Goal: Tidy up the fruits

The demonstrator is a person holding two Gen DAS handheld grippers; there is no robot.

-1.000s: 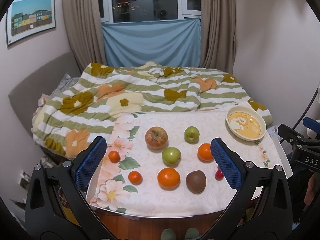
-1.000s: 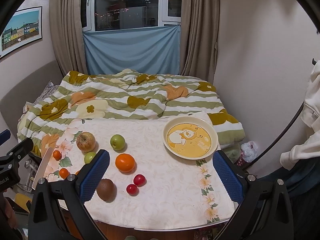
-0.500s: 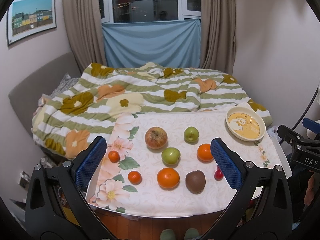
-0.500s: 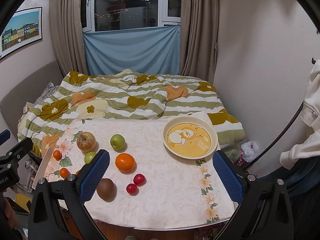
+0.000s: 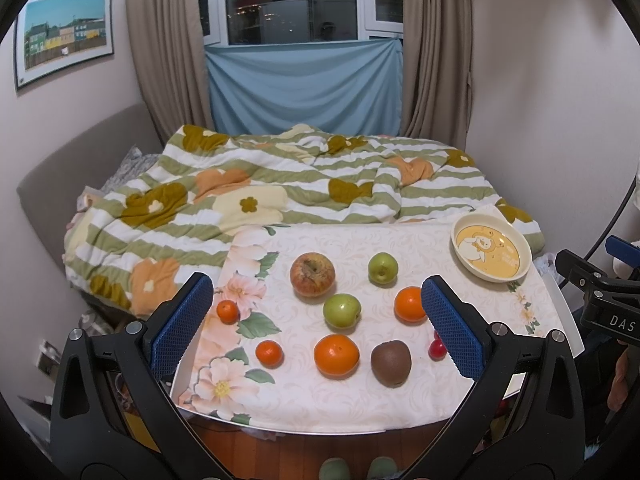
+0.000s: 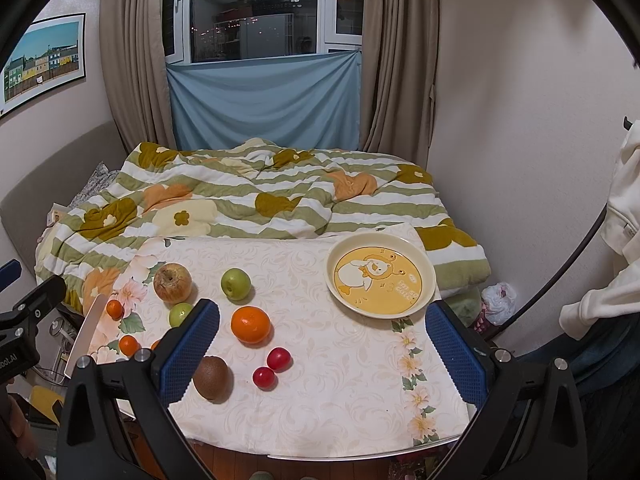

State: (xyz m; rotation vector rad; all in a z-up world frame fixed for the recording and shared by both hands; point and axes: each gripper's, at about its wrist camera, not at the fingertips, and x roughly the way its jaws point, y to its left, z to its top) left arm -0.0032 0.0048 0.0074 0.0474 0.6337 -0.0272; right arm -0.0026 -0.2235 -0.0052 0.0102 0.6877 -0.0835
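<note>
Fruit lies loose on a white floral tablecloth [image 5: 320,396]: a red apple [image 5: 312,273], two green apples [image 5: 383,267] [image 5: 342,310], two oranges [image 5: 336,354] [image 5: 409,304], two small tangerines [image 5: 269,352] [image 5: 227,311], a kiwi [image 5: 391,362] and two cherry tomatoes [image 6: 279,358] [image 6: 264,377]. An empty yellow duck plate [image 6: 381,280] sits at the table's far right. My left gripper [image 5: 316,328] is open and empty, above the near edge. My right gripper [image 6: 322,354] is open and empty, in front of the plate.
A bed with a green-striped flowered quilt [image 5: 280,192] lies right behind the table. Walls close in on both sides. A white garment [image 6: 616,240] hangs at the right. The wooden floor [image 5: 320,452] shows below the table's near edge.
Both grippers have barely moved; the views have shifted only slightly. No fruit has moved.
</note>
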